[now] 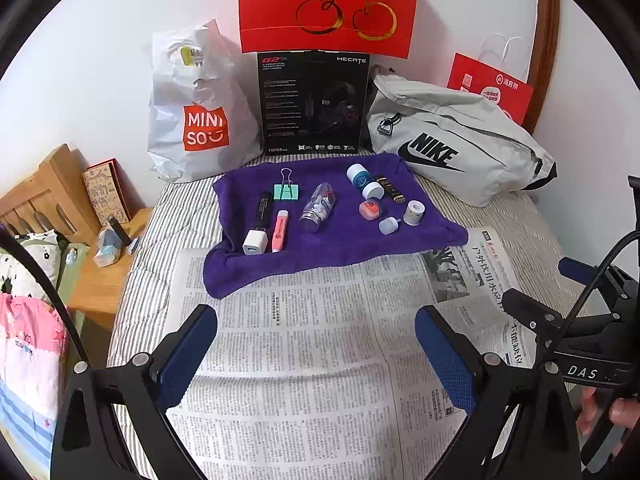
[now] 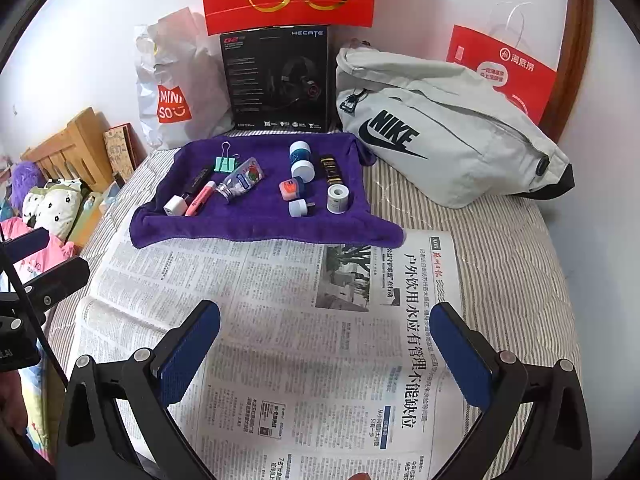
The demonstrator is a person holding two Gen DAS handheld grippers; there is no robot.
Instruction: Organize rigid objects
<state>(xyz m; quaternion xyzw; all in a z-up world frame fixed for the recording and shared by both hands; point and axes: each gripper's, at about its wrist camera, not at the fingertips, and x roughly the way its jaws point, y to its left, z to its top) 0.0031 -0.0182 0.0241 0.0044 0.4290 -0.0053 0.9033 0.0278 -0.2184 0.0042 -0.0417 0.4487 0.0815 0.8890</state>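
A purple towel [image 1: 340, 248] [image 2: 260, 228] lies on the bed with several small things on it: a white charger cube [image 1: 255, 242] [image 2: 173, 205], a pink highlighter [image 1: 279, 231] [image 2: 199, 198], a black marker [image 1: 262, 208], a green binder clip [image 1: 286, 191] [image 2: 225, 164], a clear pill bottle [image 1: 318, 207] [image 2: 239, 184], a blue-and-white jar [image 1: 363, 181] [image 2: 301, 161], a black tube [image 1: 390, 188] [image 2: 331, 170], a tape roll [image 1: 413, 212] [image 2: 337, 198]. My left gripper [image 1: 316, 332] and right gripper [image 2: 326, 330] hover open over the newspaper [image 1: 304, 344] [image 2: 304, 320], well short of the towel.
Against the back wall stand a white Miniso bag [image 1: 200, 112], a black headset box [image 1: 314, 102], a grey Nike bag [image 1: 460, 140] and red paper bags [image 2: 504, 68]. A wooden bedside stand [image 1: 100, 276] with small items sits left. The right gripper's body [image 1: 580, 320] shows at right.
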